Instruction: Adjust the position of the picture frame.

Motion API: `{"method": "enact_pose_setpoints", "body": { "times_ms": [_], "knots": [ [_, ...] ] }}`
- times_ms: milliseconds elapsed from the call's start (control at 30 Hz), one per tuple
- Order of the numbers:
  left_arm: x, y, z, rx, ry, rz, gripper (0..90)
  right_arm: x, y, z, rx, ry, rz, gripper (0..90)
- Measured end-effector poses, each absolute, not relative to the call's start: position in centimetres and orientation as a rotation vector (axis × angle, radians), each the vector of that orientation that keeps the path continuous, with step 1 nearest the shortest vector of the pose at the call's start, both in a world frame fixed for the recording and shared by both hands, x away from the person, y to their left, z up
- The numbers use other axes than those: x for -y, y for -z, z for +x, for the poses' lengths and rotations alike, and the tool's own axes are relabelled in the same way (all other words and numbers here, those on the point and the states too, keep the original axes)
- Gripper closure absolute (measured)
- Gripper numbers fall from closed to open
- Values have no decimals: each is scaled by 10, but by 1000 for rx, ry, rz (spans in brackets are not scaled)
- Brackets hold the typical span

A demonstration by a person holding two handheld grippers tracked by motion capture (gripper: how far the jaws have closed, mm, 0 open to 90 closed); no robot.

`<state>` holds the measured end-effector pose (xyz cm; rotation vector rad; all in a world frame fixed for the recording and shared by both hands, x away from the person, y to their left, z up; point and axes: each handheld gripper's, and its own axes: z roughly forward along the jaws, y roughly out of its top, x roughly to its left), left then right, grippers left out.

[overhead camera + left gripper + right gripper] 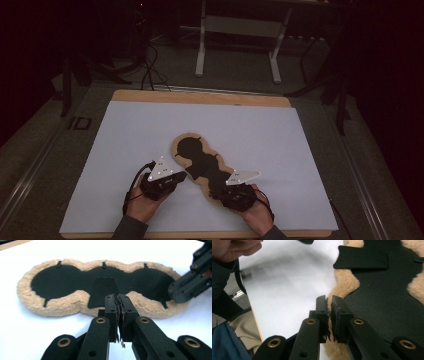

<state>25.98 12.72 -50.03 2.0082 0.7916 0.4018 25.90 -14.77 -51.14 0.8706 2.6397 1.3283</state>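
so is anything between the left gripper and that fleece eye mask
Nothing visible. The left gripper, jaws shut, sits right at the near fleece edge of the eye mask. The right gripper is off at the mask's far end, not in the way.

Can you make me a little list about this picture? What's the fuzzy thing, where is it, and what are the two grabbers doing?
thing: fuzzy tan pad with a black middle, three-lobed
where: flat on the white sheet on the table
black flap: small tab on the pad's middle
left gripper: shut, at the pad's edge by the tab
right gripper: closed on the pad's fuzzy edge at one end
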Motion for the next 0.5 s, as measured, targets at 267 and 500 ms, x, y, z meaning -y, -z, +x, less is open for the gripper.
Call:
{"method": "enact_pose_setpoints", "body": {
  "times_ms": [267, 500],
  "knots": [
    [-136, 499, 262, -835, -405, 1977, 870, 137, 517, 254, -2636, -1293, 832, 843],
    [-143, 498, 264, -875, -413, 1960, 870, 132, 520, 252, -2640, -1253, 814, 844]
  ]
}}
